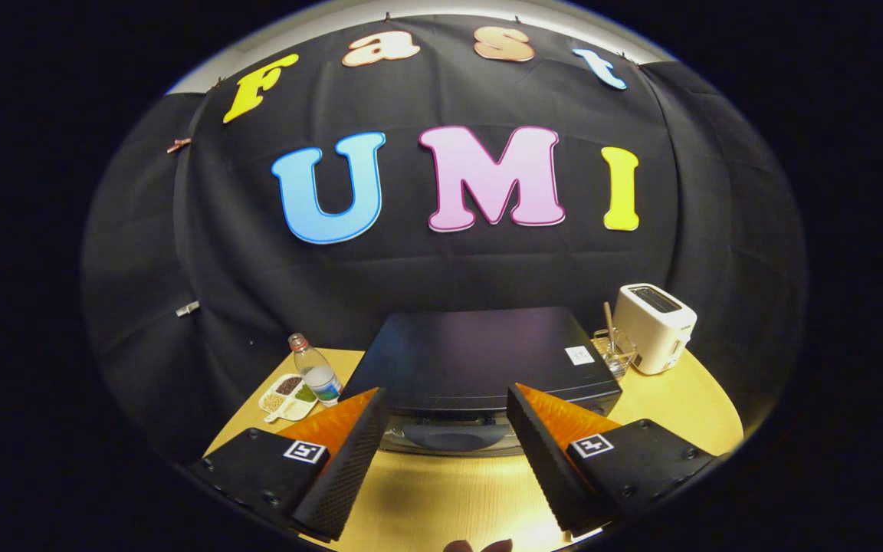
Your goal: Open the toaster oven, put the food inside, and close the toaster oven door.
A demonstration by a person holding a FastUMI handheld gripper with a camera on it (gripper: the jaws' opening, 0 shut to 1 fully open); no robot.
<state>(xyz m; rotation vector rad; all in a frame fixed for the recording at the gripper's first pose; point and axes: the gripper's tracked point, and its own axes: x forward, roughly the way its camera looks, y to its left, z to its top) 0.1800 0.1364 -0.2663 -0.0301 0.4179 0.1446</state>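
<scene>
A black toaster oven stands on the wooden table, seen from above and in front. Its door is shut, and the door handle shows just below the top's front edge. My gripper hovers above the table in front of the oven, open, its fingers spread to either side of the handle with nothing between them. A bit of something pinkish peeks in by the table's near edge; I cannot tell what it is.
A white slot toaster stands to the right of the oven, with a clear glass holder holding a stick between them. Left of the oven are a plastic bottle and a white divided dish of grains.
</scene>
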